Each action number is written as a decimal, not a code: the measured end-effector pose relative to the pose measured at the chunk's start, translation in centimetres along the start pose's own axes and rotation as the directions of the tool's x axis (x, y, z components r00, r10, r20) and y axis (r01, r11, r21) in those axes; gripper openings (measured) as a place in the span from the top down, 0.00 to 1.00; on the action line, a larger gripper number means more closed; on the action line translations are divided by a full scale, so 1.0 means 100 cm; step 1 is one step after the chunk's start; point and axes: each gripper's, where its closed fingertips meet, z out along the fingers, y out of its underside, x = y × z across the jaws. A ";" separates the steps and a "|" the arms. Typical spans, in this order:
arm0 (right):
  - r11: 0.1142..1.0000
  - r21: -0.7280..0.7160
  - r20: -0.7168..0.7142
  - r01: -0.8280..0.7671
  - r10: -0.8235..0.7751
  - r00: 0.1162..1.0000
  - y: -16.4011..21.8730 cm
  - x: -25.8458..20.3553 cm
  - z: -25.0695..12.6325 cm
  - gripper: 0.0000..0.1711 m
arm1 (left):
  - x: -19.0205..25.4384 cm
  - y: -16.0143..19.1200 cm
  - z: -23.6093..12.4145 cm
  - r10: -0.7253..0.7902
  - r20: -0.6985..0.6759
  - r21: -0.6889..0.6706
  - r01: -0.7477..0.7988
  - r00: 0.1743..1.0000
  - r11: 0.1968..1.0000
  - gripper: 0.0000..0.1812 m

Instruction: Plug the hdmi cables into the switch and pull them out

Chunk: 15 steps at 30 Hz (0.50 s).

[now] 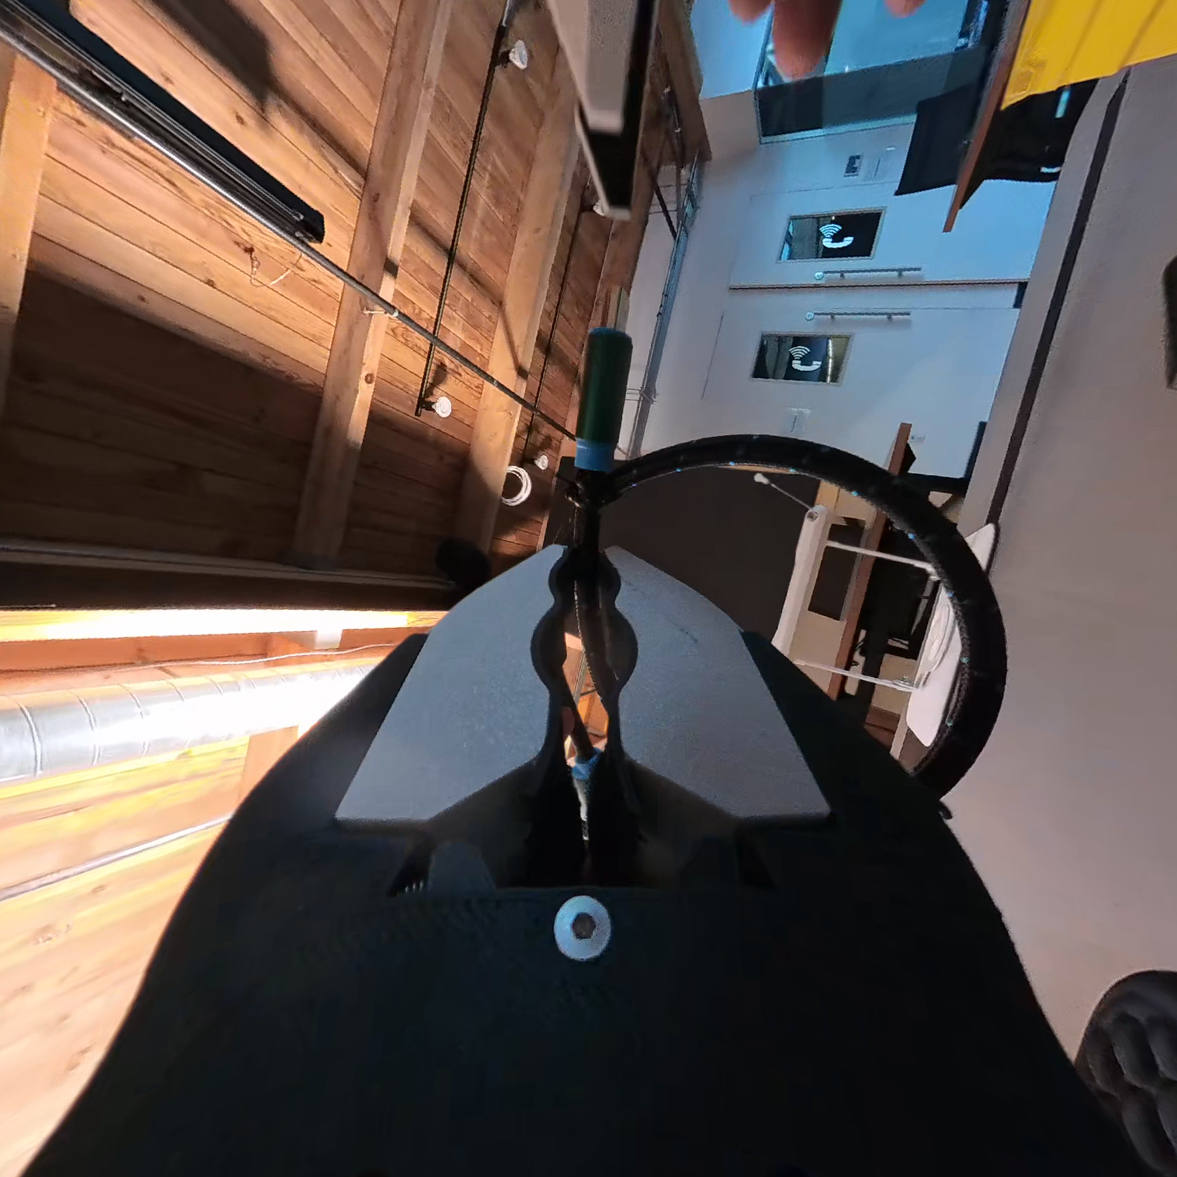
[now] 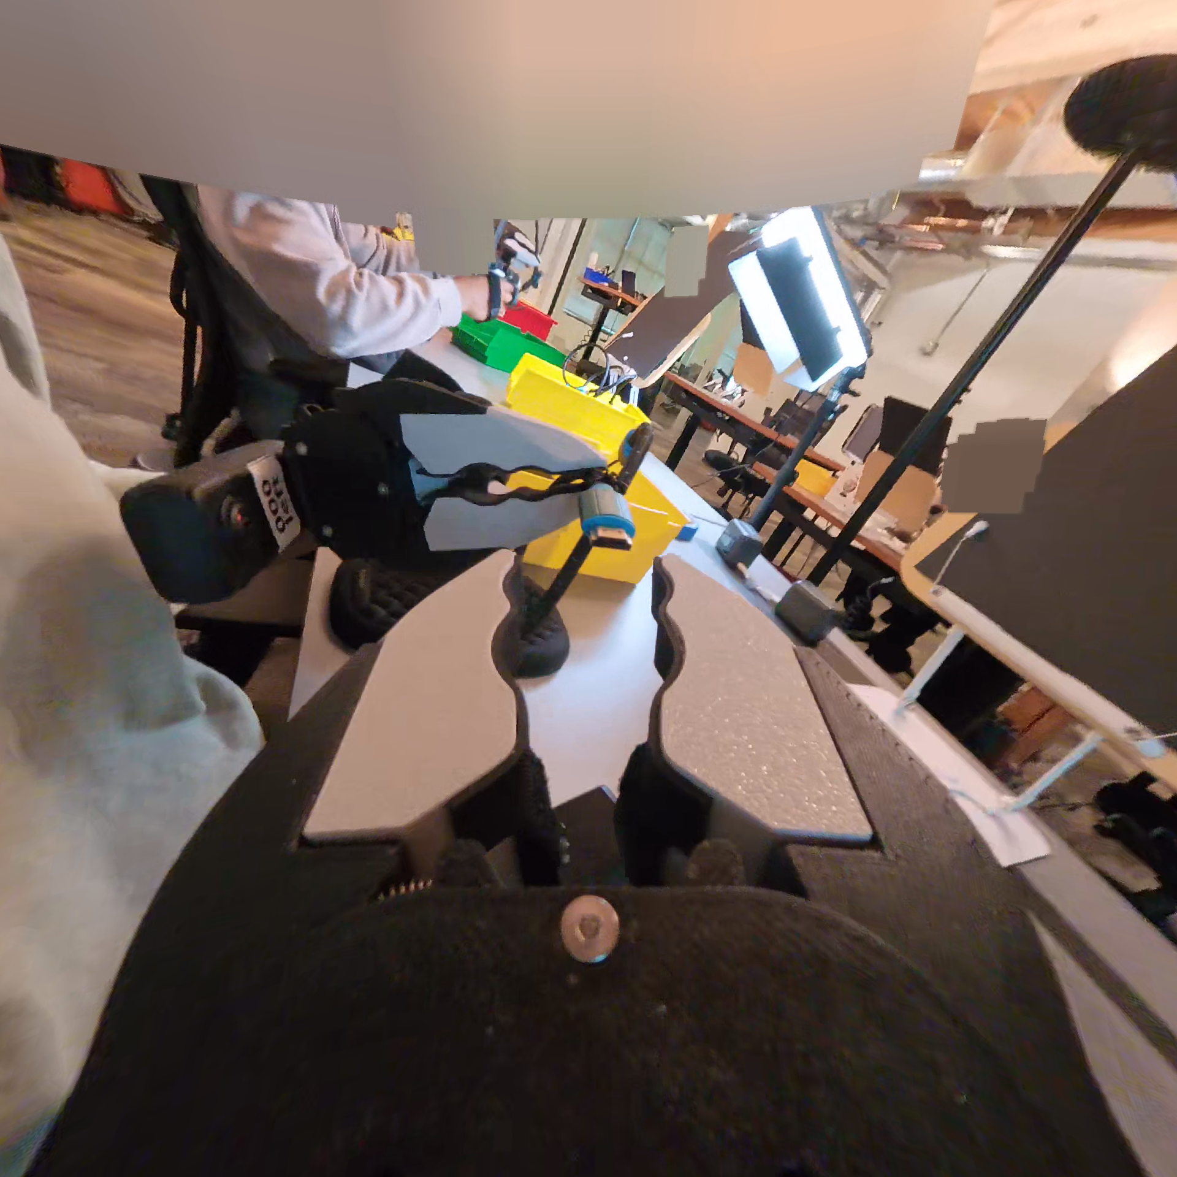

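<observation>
Left gripper [image 1: 589, 573]: black printed body, two grey fingers with wavy black pads, one silver hex screw at the base. Right gripper [image 2: 589, 611]: same build. Sleeve [image 2: 95, 637]: pale fleece, beside it.

Shared workshop or lab, open-plan, in a converted industrial building. Overhead, a bare timber plank ceiling [image 1: 191, 286] with heavy wooden beams, track spotlights [image 1: 442, 406] on black rails, and an exposed silver air duct [image 1: 159, 720]. White walls with small windowed booths [image 1: 831, 235] along one side. Below, long desks [image 2: 732, 407] in rows, cluttered with gear and cardboard. Nearest desk [image 2: 599, 694] pale grey, carrying yellow plastic parts bins [image 2: 573, 398], with green bins [image 2: 503, 341] and a red one [image 2: 532, 316] farther back. Bright studio light panel [image 2: 802, 299] on a stand, black boom pole [image 2: 955, 388] with a fuzzy microphone cover. Another person [image 2: 318, 280] in a light sweatshirt seated at the same desk.
</observation>
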 end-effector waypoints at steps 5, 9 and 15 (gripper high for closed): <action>0.997 -0.058 -0.059 0.057 -0.060 0.996 0.014 -0.002 0.024 0.76 | 0.001 -0.002 0.000 0.002 0.004 0.007 -0.002 1.000 1.000 0.97; 0.987 -0.100 -0.098 0.124 -0.134 0.986 0.018 -0.003 0.033 0.75 | 0.003 -0.005 -0.001 0.017 0.008 0.019 -0.017 1.000 1.000 0.97; 0.995 0.036 -0.081 -0.095 0.097 0.992 0.009 -0.003 0.036 0.88 | 0.012 -0.015 -0.001 0.053 -0.013 0.053 -0.052 0.999 0.997 0.96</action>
